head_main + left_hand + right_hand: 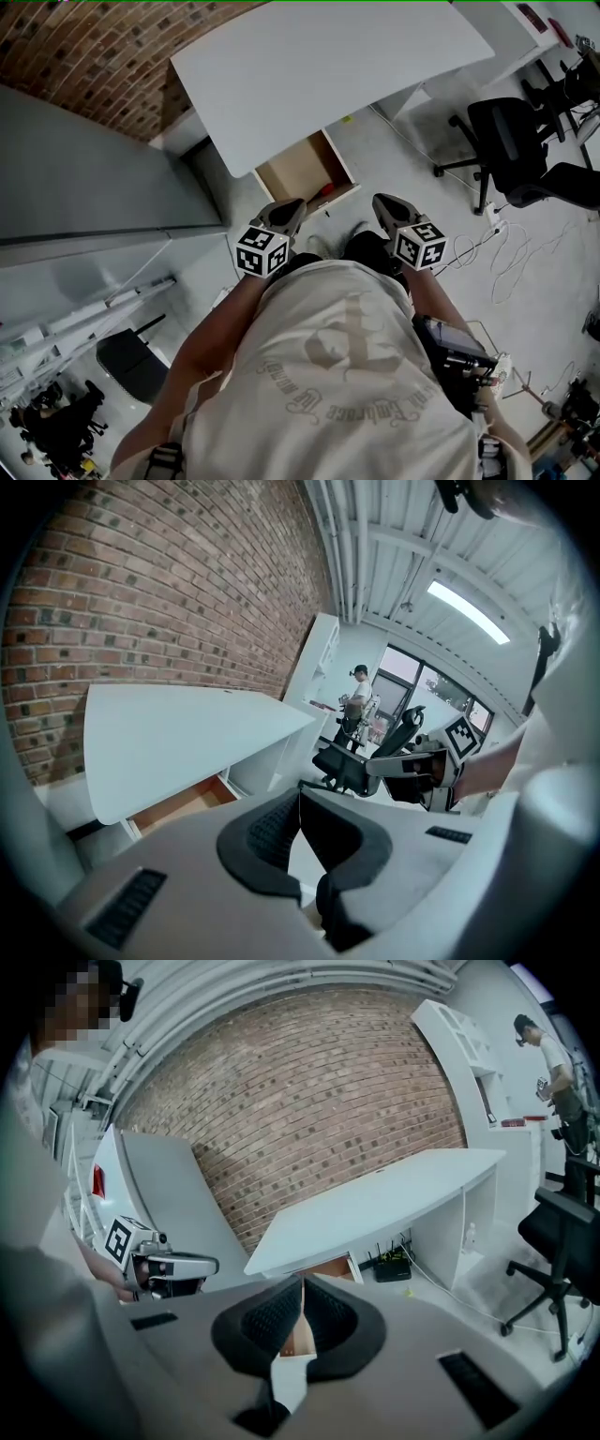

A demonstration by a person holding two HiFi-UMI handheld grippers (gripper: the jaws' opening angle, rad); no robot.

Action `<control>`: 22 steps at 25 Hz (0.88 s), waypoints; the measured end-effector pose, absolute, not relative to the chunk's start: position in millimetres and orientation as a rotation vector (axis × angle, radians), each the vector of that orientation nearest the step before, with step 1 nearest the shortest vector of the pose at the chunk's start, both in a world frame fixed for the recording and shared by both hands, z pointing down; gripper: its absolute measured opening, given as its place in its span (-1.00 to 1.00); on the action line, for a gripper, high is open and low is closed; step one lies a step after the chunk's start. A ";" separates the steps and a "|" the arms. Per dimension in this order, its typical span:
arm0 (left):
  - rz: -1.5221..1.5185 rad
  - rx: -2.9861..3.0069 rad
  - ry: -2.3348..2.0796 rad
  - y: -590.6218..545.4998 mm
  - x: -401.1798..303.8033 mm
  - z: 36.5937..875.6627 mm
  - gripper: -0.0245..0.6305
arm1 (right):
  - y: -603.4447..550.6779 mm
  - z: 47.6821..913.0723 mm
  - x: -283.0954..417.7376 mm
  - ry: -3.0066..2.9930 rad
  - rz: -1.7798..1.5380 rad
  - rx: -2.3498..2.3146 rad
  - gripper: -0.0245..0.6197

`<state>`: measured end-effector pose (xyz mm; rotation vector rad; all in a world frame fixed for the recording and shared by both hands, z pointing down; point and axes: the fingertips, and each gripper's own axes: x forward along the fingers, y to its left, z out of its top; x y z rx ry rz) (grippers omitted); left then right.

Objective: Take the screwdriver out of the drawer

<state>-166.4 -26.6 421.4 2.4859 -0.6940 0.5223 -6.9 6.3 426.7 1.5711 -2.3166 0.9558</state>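
Observation:
A wooden drawer [298, 169] stands pulled out under the white desk [319, 66]. Something red [324, 192] lies at its near right corner; I cannot tell whether it is the screwdriver. My left gripper [289, 210] and right gripper [385, 203] hover side by side just short of the drawer, both shut and empty. The left gripper view has its jaws [298, 795] closed in front of the desk and the drawer [178, 803]. From the right gripper [302, 1284], also closed, the drawer [330, 1267] shows under the desk edge.
A black office chair [511, 150] stands at the right, with cables [506, 248] on the floor near it. A grey panel [84, 187] and a brick wall [103, 47] are at the left. A person [356, 700] stands far back.

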 end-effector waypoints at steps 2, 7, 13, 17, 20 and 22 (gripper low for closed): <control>0.538 2.482 -0.681 -27.5 -162.7 426.3 -0.86 | 5.2 431.4 -3.2 -2.305 0.972 1.577 -0.85; 0.564 2.455 -0.672 -33.5 -161.1 440.4 -0.86 | -3.5 443.1 -0.6 -2.280 0.987 1.564 -0.85; 0.573 2.446 -0.644 -28.0 -155.1 447.0 -0.86 | 1.3 445.8 1.3 -2.271 1.003 1.557 -0.85; 0.628 2.445 -0.617 -32.3 -146.5 455.9 -0.86 | -4.2 454.8 6.4 -2.262 1.034 1.561 -0.85; 0.685 2.439 -0.601 -38.4 -139.2 465.0 -0.86 | -11.0 463.9 10.7 -2.252 1.053 1.558 -0.85; 0.721 2.433 -0.591 -43.0 -132.9 472.1 -0.86 | -16.0 472.5 15.1 -2.234 1.060 1.557 -0.85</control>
